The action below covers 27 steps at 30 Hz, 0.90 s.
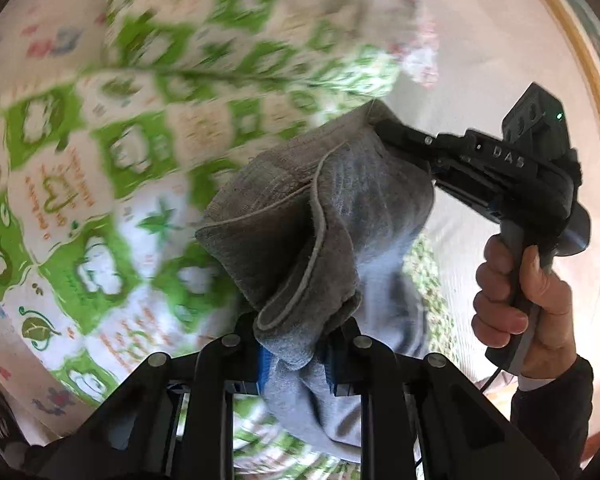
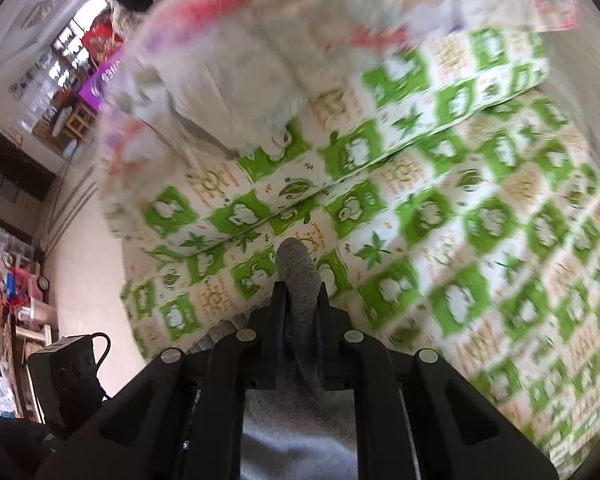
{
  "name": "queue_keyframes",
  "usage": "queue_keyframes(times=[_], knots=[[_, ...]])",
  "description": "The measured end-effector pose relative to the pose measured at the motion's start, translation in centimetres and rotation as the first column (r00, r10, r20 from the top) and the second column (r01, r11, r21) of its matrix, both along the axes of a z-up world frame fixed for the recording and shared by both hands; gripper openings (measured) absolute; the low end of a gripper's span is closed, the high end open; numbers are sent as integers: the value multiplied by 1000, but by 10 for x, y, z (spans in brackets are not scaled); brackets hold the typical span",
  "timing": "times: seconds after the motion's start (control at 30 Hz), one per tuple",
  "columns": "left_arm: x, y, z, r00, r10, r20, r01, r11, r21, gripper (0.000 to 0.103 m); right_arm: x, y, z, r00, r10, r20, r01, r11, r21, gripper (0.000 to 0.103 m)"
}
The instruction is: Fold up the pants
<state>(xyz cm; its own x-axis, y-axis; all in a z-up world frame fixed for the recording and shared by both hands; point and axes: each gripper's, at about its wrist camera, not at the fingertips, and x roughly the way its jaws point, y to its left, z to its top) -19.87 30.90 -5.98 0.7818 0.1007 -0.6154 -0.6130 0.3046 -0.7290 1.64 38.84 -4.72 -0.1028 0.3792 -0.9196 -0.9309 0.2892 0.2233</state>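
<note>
1. The room lay at the left edge of the right wrist view: pale walls, a bright window (image 2: pixel 70 50), cluttered shelves (image 2: pixel 8 288) of colourful items, and a pale floor (image 2: pixel 84 264) beside the bedding.
2. The surface was a soft quilt printed with green and white squares, leaves and orange lettering (image 1: pixel 80 184); it filled most of both views, blurred, with a fold line running across it in the right wrist view.
3. Beyond it lay paler bedding with pink and red marks (image 2: pixel 228 60), too blurred to make out further.
4. The grey knitted-fabric pants (image 1: pixel 320 216) hung bunched above the quilt, lifted off it and held between the two tools, a stitched hem edge curling across the front.
5. The left gripper (image 1: pixel 296 356) had its jaws pinching a thick fold of the pants at the bottom of the left wrist view.
6. The right gripper (image 1: pixel 384 132), a black tool held by a hand (image 1: pixel 516 300) in a dark sleeve, had its jaws pressed onto the pants' upper edge; in its own view a narrow grey roll of cloth stood between them.
</note>
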Motion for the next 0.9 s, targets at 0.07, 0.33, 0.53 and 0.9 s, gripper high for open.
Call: queue_keyframes(times=[0.07, 0.33, 0.53, 0.9], knots=[[5, -8, 14, 1000, -18, 20, 17, 999, 30, 19, 6, -17, 16, 1000, -19, 1, 19, 999, 28, 13], [40, -49, 53, 989, -134, 64, 128, 987, 98, 19, 27, -99, 61, 992, -125, 17, 123, 988, 94, 13], [61, -90, 64, 969, -239, 67, 230, 965, 124, 19, 39, -161, 89, 980, -200, 23, 194, 970, 147, 13], [111, -172, 78, 902, -429, 46, 416, 894, 168, 19, 57, -293, 122, 922, -384, -36, 379, 884, 273, 13]])
